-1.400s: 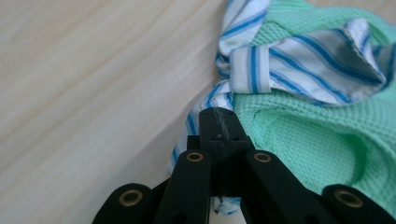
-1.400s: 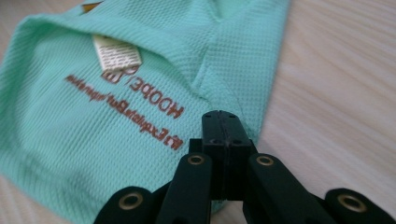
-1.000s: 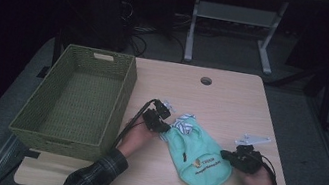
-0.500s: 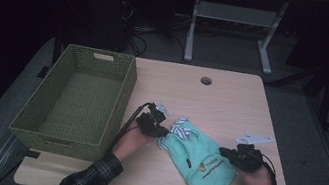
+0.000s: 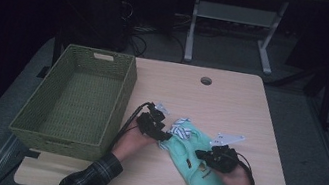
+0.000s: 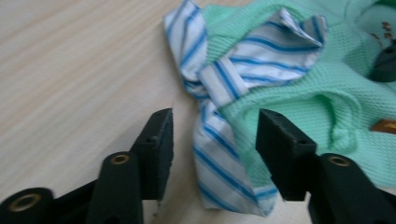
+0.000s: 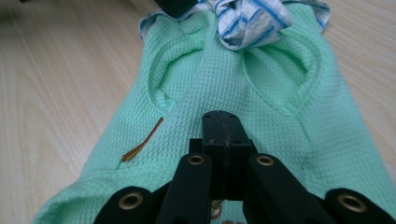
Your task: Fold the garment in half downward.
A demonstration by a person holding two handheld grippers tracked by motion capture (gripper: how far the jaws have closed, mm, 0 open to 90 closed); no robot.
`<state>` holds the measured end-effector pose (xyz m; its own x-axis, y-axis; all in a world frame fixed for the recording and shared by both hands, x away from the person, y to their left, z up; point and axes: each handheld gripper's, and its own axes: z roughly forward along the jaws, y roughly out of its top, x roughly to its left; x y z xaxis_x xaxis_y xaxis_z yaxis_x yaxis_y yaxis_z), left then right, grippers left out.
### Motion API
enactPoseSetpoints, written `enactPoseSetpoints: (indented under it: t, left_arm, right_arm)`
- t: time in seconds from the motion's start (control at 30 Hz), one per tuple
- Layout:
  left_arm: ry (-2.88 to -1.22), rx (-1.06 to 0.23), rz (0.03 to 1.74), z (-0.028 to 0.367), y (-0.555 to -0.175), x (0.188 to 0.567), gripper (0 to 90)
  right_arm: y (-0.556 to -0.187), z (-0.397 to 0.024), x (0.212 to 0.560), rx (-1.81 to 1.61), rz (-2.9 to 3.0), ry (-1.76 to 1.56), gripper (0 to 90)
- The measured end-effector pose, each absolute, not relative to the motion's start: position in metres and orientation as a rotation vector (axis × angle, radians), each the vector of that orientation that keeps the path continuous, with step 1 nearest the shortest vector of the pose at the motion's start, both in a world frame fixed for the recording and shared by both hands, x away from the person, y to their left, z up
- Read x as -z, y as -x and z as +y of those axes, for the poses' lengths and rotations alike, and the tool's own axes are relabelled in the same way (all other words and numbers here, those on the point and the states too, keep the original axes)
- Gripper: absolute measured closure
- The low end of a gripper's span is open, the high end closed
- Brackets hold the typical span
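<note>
**Soft knit garment, pinched at its middle**

On the table (image 5: 250, 112), the right claw (image 7: 223, 135) is closed tight, pinching a fold at the middle of the mint garment (image 7: 261, 93). The left claw (image 6: 212, 140), its jaws just opened, straddles the striped collar (image 6: 224, 154) without pressing it. Light, limp, likely to slump; best gripped at collar and hem. Waffle-textured mint knit, blue-white stripes. Beyond, left, stands a green basket (image 5: 123, 85).

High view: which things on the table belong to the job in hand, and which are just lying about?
In the job:
- green garment with striped collar
- left gripper, open at the collar
- right gripper, shut

Lying about:
- wicker basket
</note>
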<state>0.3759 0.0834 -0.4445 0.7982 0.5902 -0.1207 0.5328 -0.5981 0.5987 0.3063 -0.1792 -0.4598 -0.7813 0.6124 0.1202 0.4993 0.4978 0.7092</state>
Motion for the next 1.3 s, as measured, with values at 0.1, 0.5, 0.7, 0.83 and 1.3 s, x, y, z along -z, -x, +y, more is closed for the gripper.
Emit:
enactPoseSetpoints:
  t: [0.1,0.5,0.7,0.83,1.3]
  left_arm:
    - [-2.368,-0.130,0.829,0.080,-0.374,0.450,39.5]
    - [-2.425,-0.195,0.794,0.071,-0.368,0.455,49.7]
    - [-2.418,-0.160,0.783,0.072,-0.369,0.454,68.7]
    - [-2.409,-0.115,0.785,0.074,-0.371,0.455,79.6]
    - [-2.251,-0.070,0.798,0.089,-0.371,0.421,83.4]
  right_arm:
    - [-0.307,-0.176,0.464,-1.117,2.600,-0.967,89.8]
    - [-0.307,-0.174,0.468,-1.087,2.618,-0.961,89.8]
    - [-0.307,-0.174,0.469,-1.090,2.617,-0.964,89.8]
    - [-0.307,-0.174,0.469,-1.091,2.618,-0.965,89.8]
    - [-0.311,-0.171,0.469,-1.100,2.628,-0.970,89.8]
